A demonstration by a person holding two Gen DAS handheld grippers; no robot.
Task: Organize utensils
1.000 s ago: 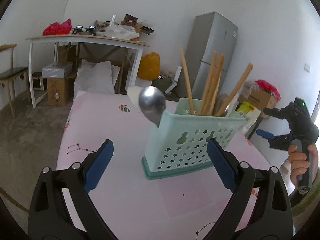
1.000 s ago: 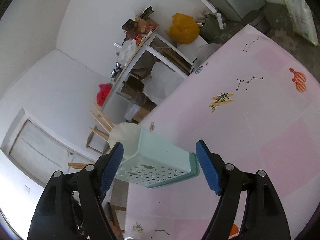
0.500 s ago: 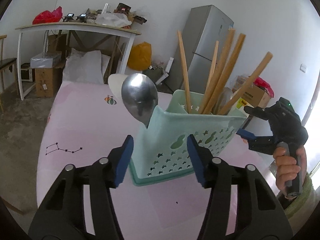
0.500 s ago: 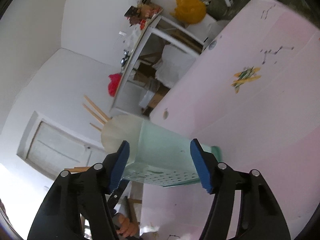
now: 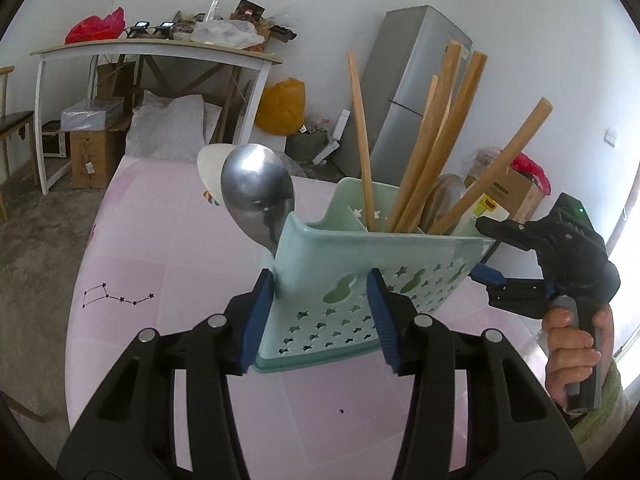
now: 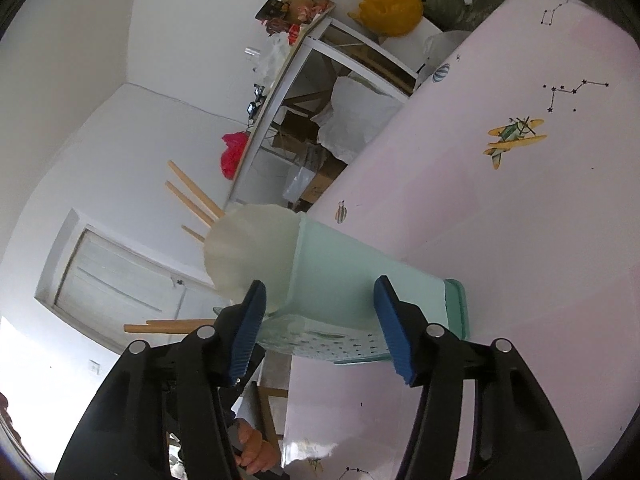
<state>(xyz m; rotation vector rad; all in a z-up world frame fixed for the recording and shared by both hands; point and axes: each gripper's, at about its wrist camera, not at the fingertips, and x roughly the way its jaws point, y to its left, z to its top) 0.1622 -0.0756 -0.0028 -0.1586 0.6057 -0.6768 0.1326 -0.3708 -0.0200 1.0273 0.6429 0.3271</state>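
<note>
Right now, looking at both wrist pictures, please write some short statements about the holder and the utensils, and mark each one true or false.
1. The green holder stands on the pink table. True.
2. The metal spoon lies flat on the table. False: it stands in the holder, bowl up.
3. Wooden sticks stand in the holder. True.
4. The left tool is far from the holder. False: its jaws sit on both sides of one corner.
5. The right tool holds a wooden stick. False: the holder is between its jaws.
</note>
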